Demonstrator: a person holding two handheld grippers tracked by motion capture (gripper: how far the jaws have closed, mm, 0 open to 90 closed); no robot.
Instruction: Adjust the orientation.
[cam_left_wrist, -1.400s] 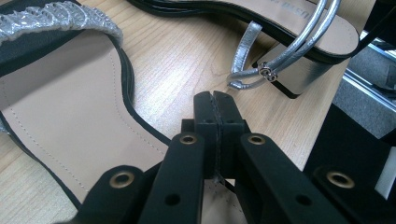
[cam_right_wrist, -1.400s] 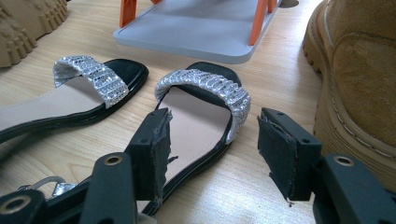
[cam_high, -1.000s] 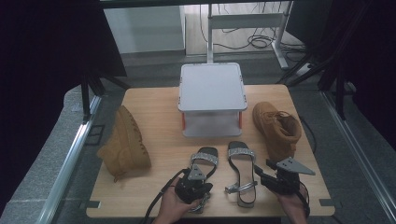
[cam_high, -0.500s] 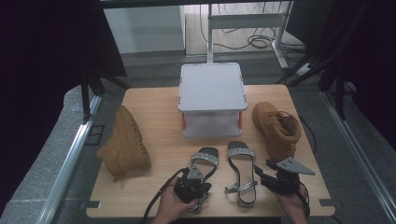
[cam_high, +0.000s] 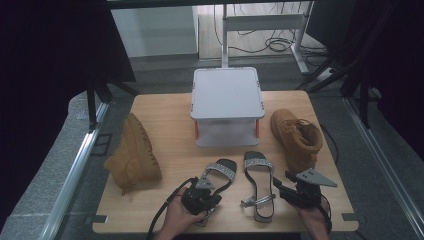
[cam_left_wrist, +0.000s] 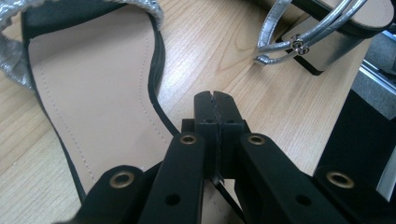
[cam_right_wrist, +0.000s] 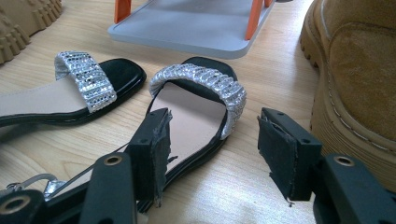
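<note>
Wooden table, grey floor beyond.

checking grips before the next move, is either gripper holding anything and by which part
The left gripper is shut on the left sandal, pinching a thin black strap or edge. The right gripper holds nothing, its jaws open.

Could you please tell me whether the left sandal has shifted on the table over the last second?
No. In the high view the left sandal lies at the same angle and spacing from the grey stand as before, beside the left claw.
</note>
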